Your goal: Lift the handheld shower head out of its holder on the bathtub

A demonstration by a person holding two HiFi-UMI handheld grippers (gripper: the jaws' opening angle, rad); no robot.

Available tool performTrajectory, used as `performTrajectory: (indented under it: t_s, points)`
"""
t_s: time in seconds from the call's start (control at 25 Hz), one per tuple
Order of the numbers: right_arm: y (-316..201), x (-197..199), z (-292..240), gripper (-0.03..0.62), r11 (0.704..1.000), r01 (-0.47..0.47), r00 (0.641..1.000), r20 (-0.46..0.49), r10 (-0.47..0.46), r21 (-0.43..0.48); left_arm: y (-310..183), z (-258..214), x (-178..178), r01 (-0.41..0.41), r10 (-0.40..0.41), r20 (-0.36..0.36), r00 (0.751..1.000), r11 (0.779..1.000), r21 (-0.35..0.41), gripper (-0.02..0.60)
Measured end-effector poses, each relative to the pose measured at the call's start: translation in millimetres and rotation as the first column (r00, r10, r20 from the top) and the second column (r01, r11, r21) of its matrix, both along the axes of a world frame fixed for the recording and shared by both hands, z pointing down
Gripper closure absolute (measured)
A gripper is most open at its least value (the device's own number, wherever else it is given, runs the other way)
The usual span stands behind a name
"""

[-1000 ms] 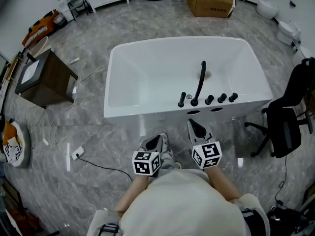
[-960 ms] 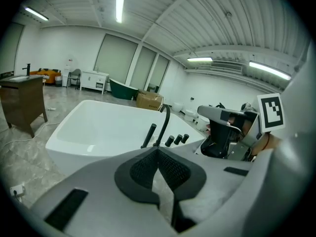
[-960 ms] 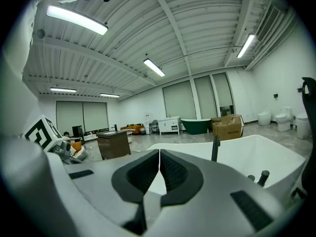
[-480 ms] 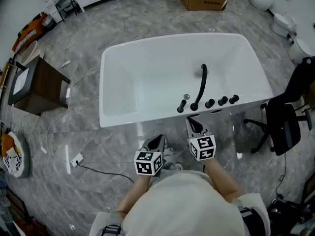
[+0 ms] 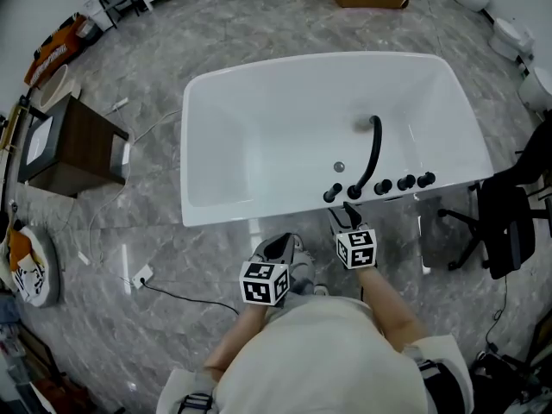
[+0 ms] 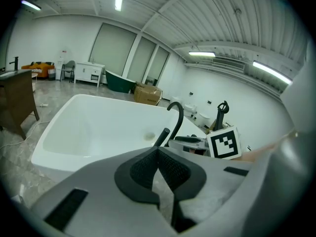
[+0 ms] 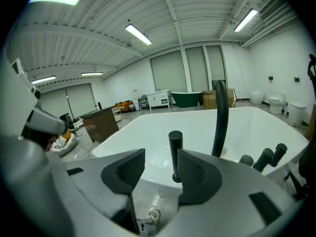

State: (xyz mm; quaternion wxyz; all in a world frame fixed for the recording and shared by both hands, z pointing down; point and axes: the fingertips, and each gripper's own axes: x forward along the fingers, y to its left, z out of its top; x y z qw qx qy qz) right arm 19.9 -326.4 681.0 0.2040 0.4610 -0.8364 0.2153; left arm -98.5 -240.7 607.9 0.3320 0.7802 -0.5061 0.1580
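Head view: the shower head (image 5: 332, 194) stands upright in its holder on the near rim of the tub (image 5: 259, 102). My right tool (image 5: 348, 216) is just in front of it, and my left tool (image 5: 280, 248) is farther back.

Left gripper view: my left tool (image 6: 158, 149) has its jaws together and holds nothing.

Right gripper view: my right tool (image 7: 161, 168) is opening, its jaws wide. The shower head (image 7: 175, 152) shows in the gap, and the pads do not touch it.

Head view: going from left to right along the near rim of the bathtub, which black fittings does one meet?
handheld shower head → curved spout → first knob → second knob → third knob
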Motion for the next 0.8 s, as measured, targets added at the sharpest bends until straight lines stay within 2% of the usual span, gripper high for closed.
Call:
performTrajectory:
  t_s: [0.28, 0.68, 0.8]
  points:
    - [-31.0, 2.1, 49.7, 0.395, 0.996, -0.068, 0.996, -0.068, 0.064, -0.059, -23.2, 10.0, -14.0, -0.015, 0.015, 0.011, 1.0, 0.999, -0.03, 0.561]
    - [-55.4, -1.3, 102.5, 0.395, 0.98, -0.104, 0.983, -0.168, 0.075, -0.17, -49.4, 24.7, -29.8, -0.044, 0.044, 0.006, 0.999, 0.996, -0.083, 0.561]
    - [-61.3, -3.7, 112.5, 0.395, 0.978, -0.088, 0.98, -0.19, 0.051, -0.192, -58.4, 28.5, -30.9, -0.058, 0.059, 0.006, 0.998, 0.994, -0.094, 0.561]
